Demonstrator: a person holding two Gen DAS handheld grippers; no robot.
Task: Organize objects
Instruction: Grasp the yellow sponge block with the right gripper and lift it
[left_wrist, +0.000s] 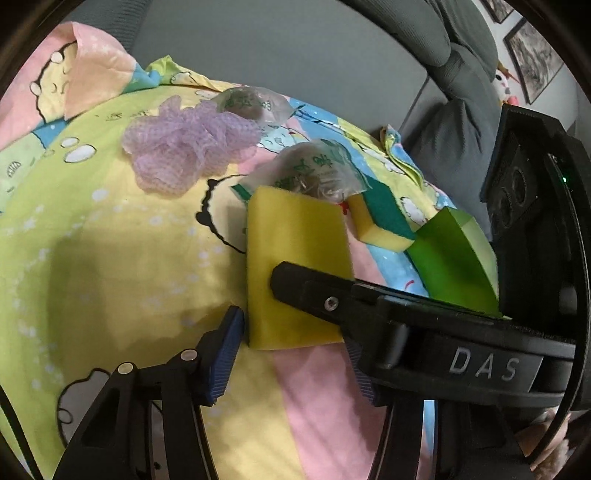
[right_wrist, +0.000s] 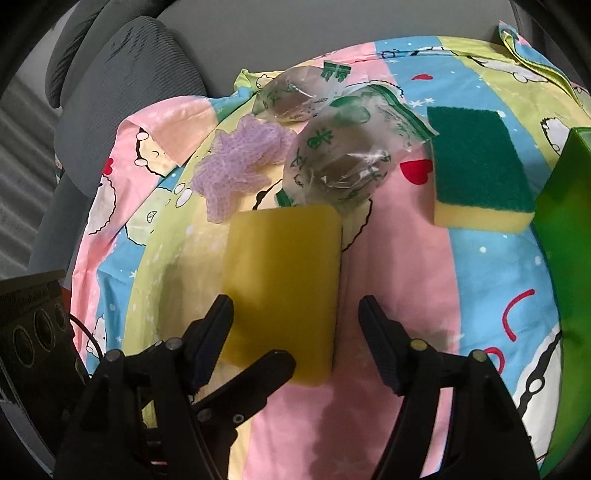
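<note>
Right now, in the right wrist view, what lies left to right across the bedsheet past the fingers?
Purple mesh puff → yellow sponge → green-topped sponge → green box. The two plastic bags overlap the puff and yellow sponge, so I leave them out.

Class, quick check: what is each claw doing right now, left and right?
Left claw: open around the yellow sponge, one finger by its edge; no firm grip shown.
Right claw: open, fingers either side of the same sponge, holding nothing.
</note>
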